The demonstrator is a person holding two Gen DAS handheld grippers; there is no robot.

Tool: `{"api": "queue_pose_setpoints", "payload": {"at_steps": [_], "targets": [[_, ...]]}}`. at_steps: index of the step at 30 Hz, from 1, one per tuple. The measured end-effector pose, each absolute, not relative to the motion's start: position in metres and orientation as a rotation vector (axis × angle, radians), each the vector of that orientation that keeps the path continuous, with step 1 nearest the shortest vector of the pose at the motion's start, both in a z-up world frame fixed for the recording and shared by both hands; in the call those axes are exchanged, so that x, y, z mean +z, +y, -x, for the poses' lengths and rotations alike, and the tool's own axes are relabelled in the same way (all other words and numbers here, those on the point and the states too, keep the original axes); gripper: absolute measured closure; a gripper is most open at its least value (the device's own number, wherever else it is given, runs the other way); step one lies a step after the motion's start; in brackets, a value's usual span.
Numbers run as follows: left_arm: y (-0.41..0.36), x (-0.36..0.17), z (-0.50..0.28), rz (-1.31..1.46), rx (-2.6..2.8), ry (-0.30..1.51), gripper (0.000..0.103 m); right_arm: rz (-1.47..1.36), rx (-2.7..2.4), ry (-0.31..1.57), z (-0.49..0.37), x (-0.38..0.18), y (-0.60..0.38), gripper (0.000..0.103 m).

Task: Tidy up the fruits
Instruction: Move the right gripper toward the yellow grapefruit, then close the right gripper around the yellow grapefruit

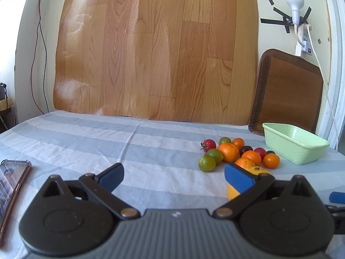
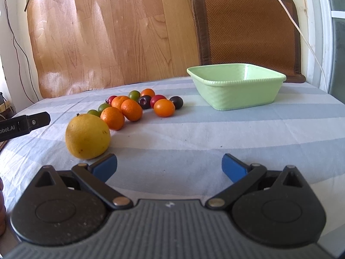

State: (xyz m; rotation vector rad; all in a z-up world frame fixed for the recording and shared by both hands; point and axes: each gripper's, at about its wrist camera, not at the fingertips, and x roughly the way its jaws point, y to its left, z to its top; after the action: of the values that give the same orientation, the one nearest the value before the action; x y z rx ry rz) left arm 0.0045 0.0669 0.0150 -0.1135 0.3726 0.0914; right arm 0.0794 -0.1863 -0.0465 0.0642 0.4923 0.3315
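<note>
Since the bowl (image 2: 236, 86) looks bare inside as far as I can see past its rim, I judge the sorting not yet started: every fruit I can find lies on the cloth (image 2: 194, 133).

My right gripper (image 2: 169, 166) has its jaws spread wide with nothing between them. The lemon (image 2: 87, 136) sits just ahead of the left jaw and slightly outside it, not touching as far as I can tell. Beyond it, ahead and left of the gap, the oranges (image 2: 121, 112) and small tomatoes (image 2: 158, 100) lie in a loose cluster. The bowl stands farther ahead, toward the right jaw's side, well apart from the pile.

My left gripper (image 1: 173, 176) is likewise spread and holds nothing. From there the lemon (image 1: 257, 170) is half hidden behind the right jaw, with the pile ahead of that jaw.

What is left, by my reading, is everything: each fruit must be picked and placed.
</note>
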Motion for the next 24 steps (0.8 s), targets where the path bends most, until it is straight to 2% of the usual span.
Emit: {"api": "queue_pose_setpoints", "payload": {"at_steps": [24], "targets": [[0.09, 0.015, -0.006, 0.241, 0.064, 0.389, 0.0, -0.02, 0.48, 0.434, -0.079, -0.035, -0.167, 0.0]]}}
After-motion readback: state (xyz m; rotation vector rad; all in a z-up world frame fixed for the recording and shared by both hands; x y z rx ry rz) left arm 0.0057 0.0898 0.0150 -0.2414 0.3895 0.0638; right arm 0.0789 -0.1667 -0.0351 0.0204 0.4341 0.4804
